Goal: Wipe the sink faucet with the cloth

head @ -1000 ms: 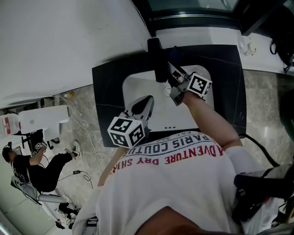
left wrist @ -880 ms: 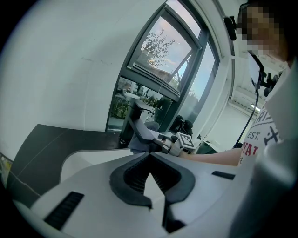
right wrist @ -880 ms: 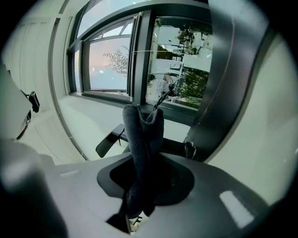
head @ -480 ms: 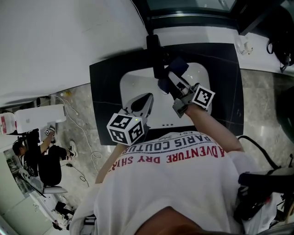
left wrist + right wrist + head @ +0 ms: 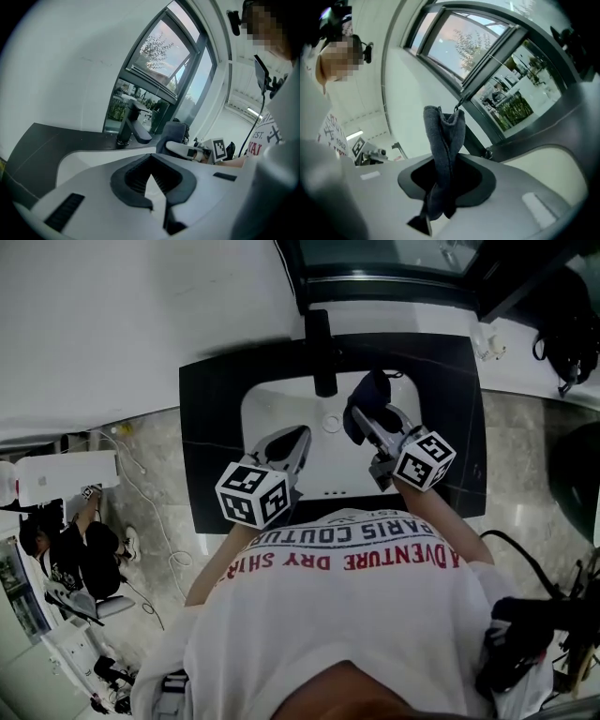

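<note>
The black faucet [image 5: 321,352] stands at the back rim of the white sink [image 5: 262,409], which is set in a black counter [image 5: 211,437]. My right gripper [image 5: 364,421] hovers over the basin's right side, shut on a dark blue cloth [image 5: 368,395] that hangs clear to the right of the spout. In the right gripper view the cloth [image 5: 443,150] stands bunched between the jaws of the right gripper [image 5: 440,187]. My left gripper [image 5: 292,444] is over the basin's front left, shut and empty. The left gripper view shows the left gripper [image 5: 151,180], the faucet [image 5: 131,127] and the cloth [image 5: 172,136].
The drain [image 5: 330,424] lies in the middle of the basin. A window runs behind the counter and a white wall stands to the left. A small white object [image 5: 489,341] sits on the ledge at the right. A person [image 5: 66,549] sits on the floor far left.
My right gripper has drawn the cloth off the faucet spout, moving right and back toward me. The left gripper has barely shifted.
</note>
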`<action>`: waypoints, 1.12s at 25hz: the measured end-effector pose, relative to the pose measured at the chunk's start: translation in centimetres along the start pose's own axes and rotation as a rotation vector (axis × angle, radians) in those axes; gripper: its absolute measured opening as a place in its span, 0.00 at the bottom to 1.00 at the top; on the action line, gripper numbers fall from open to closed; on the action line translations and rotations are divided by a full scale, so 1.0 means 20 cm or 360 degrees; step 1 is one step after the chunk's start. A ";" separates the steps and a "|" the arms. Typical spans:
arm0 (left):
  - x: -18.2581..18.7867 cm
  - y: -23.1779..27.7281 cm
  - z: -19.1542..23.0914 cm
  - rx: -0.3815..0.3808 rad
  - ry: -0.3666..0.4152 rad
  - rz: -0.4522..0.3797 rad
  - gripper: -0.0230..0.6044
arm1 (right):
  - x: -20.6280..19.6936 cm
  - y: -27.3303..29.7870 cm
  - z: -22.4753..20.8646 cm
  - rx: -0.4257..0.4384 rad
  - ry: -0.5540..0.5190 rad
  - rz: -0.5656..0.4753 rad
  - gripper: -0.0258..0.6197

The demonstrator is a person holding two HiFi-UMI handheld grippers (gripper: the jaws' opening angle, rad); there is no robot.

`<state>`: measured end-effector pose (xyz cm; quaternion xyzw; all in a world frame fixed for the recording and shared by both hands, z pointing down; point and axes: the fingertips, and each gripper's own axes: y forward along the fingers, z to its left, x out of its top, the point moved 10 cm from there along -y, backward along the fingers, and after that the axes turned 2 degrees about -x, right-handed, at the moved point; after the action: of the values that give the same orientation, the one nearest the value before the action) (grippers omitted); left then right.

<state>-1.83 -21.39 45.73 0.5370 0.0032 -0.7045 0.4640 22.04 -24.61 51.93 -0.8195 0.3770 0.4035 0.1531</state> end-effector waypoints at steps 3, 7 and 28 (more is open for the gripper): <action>0.00 0.00 0.01 -0.0017 -0.0009 -0.0016 0.04 | -0.02 0.02 0.05 -0.0047 -0.0177 0.0075 0.16; 0.01 -0.02 0.02 -0.0036 -0.0026 -0.0067 0.04 | -0.04 0.09 0.08 -0.0131 -0.0298 0.0144 0.16; -0.09 -0.23 0.34 -0.0103 -0.0059 -0.0088 0.04 | -0.22 0.45 0.38 -0.0290 -0.0522 0.0181 0.16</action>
<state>-10.03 -21.06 47.71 0.5081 0.0323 -0.7265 0.4615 9.53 -24.15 51.02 -0.7307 0.3547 0.5720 0.1145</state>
